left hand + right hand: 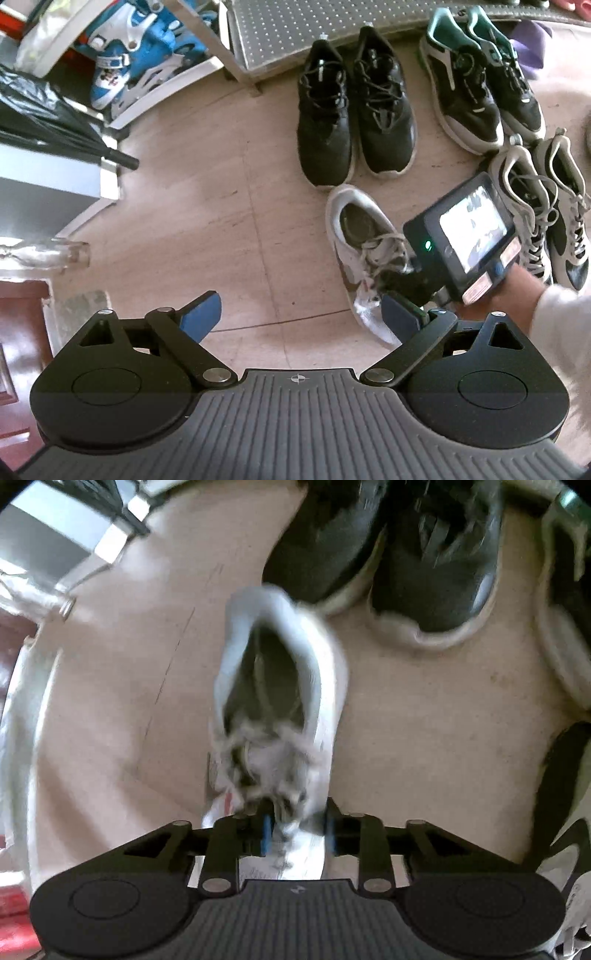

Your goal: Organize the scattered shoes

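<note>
A worn white sneaker (pixel 362 251) lies alone on the tiled floor, heel toward a black pair (pixel 354 110). My left gripper (pixel 301 314) hovers above the floor just left of the sneaker's toe, open, nothing between its blue pads. My right gripper's body with its lit screen (pixel 465 236) is held in a hand over the sneaker's laces. In the blurred right wrist view the white sneaker (pixel 277 686) fills the middle. My right gripper (pixel 298 834) has its pads against the sneaker's laced front part, one on the laces and one on its right side.
A black and green pair (pixel 480 85) and a grey pair (pixel 543 206) stand to the right. A perforated metal rack (pixel 295 29) is at the back, blue skates (pixel 129 62) in a bin at left. A glass bottle (pixel 48 254) lies by a grey cabinet (pixel 48 184).
</note>
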